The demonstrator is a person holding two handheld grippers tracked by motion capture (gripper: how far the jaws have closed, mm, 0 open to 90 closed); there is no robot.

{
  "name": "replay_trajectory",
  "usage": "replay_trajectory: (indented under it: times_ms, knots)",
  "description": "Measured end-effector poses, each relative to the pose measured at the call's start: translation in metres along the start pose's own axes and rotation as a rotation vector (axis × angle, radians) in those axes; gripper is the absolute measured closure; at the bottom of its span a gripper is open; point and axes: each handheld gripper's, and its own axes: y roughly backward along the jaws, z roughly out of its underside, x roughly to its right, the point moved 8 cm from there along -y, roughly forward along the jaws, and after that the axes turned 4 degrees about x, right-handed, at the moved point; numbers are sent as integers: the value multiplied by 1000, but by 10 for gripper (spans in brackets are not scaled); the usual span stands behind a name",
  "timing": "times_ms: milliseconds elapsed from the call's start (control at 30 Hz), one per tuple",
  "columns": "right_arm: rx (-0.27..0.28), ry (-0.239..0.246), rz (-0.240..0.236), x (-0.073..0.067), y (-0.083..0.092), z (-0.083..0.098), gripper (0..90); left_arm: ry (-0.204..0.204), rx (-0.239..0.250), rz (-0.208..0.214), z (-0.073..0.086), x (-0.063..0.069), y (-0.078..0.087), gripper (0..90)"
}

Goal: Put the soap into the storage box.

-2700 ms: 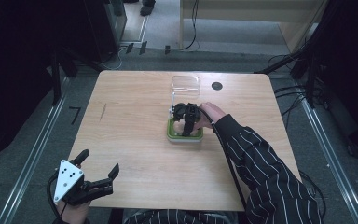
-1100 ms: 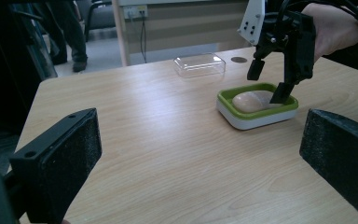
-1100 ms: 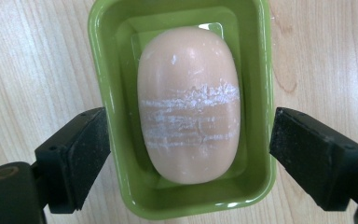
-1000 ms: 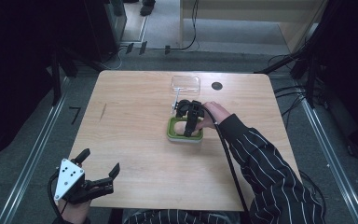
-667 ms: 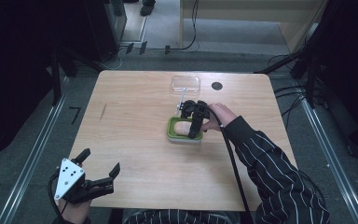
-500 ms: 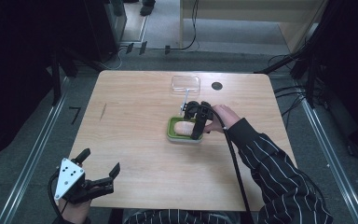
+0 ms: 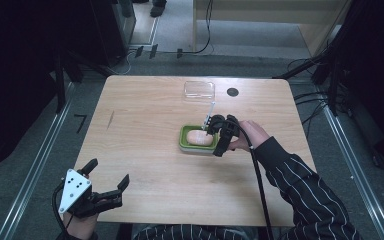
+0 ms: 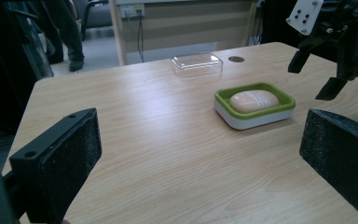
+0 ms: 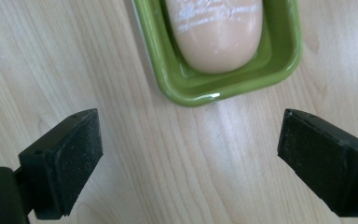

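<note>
Right gripper view looks straight down on the soap dish (image 9: 186, 88), a green tray holding a pale bar of soap (image 9: 216, 32). The right gripper (image 9: 189, 163) hovers just beside the dish's near rim, jaws spread wide over bare worktop (image 9: 51, 56) after just opening, nothing between them. A clear lid (image 7: 199, 89) lies beyond the dish. The left gripper (image 7: 105, 182), well apart from the dish at the worktop's near corner, also stands open and empty.

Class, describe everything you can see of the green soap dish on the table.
The soap dish is a small rounded rectangle with a glossy green rim and a white base, plastic by its look. It sits flat and lidless on the wooden table, holding a pale peach bar of soap lying lengthwise. No gripper touches it.
</note>
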Motion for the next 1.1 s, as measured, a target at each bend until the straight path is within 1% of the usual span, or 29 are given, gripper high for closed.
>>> replay_trajectory:
  times_ms: [67,133,233,300,333,433,567,767,800,867,933,967,1033,1100]
  knots:
    - [-5,-16,1,-2,0,4,72,0,1,0,0,0,0,0]
    - [-4,-22,10,-4,1,8,72,1,0,-1,0,0,0,0]
    - [-1,-31,4,-7,3,15,72,0,0,0,0,0,0,0]
    - [2,-46,8,-9,5,20,72,0,1,1,0,0,0,0]
    - [-2,-44,10,-9,6,23,73,1,2,1,0,0,0,0]
    - [2,-58,12,-14,7,30,73,1,1,-1,0,0,0,0]
    - [-8,-73,4,-20,3,43,73,0,1,2,0,0,0,0]
    - [-14,-97,9,-30,1,60,75,1,1,4,0,0,0,0]
    - [-15,-110,5,-32,0,63,75,0,0,4,0,1,-1,0]
    - [-20,-111,7,-35,-1,69,76,-1,0,5,0,1,-1,0]
    - [-21,-129,6,-38,-3,77,77,-4,-2,6,0,1,-1,0]
    - [-24,-126,9,-38,-4,80,77,-2,1,4,-1,1,-1,0]
    - [-27,-148,2,-43,-5,87,77,-2,-1,6,0,1,-1,0]
    - [-32,-156,-2,-46,-7,92,77,-6,-3,7,-1,2,-2,0]
